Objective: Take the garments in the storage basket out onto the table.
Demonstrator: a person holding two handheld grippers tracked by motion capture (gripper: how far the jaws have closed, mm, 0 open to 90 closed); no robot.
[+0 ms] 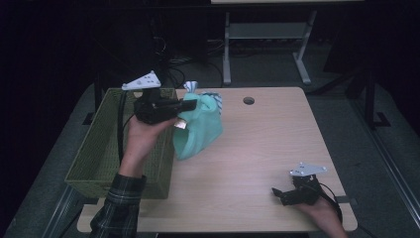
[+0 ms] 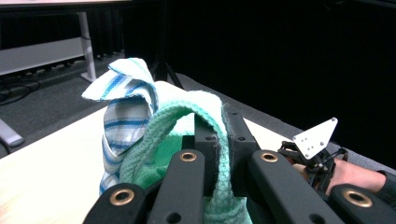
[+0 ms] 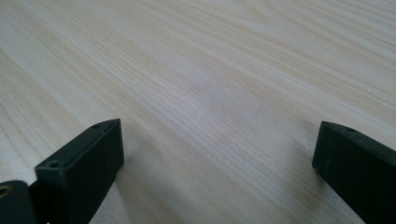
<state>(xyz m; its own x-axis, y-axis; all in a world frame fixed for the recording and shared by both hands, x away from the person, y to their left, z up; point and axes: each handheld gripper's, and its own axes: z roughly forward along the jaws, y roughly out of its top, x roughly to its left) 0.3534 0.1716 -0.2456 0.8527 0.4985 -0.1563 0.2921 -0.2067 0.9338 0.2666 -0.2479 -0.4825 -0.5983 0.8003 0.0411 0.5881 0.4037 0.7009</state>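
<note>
The left gripper (image 1: pixel 190 105) is lifted above the desk (image 1: pixel 267 148), near its far left corner, with its jaws pinching a green cloth (image 1: pixel 198 131). In the left gripper view the jaws are pressed together on a thick knitted fold of that cloth (image 2: pixel 219 140), which runs up between them and curls over their tips. A second piece, a blue and white striped cloth (image 2: pixel 123 116), is bunched against the green one on its far side and sticks up above it; whether the jaws catch it too cannot be told. In the high view the striped cloth (image 1: pixel 192 88) peeks out at the top of the bundle. The green cloth hangs down from the gripper, and its lower end reaches the desk top close to the left edge.

Just beside the cloth, off the left edge of the desk, stands a green woven basket (image 1: pixel 96 153). The left hand (image 1: pixel 143 136) comes up over the basket's near right corner, with a plaid sleeve (image 1: pixel 119 203) at the wrist.

The right gripper (image 1: pixel 275 193) sits low near the near right corner of the desk, well apart from the cloth. In the right gripper view its jaws are spread wide over bare wood (image 3: pixel 210 93), with nothing between them. The right hand (image 1: pixel 322 213) rests at the near edge.

A round hole (image 1: pixel 248 100) lies in the desk near its far edge.
</note>
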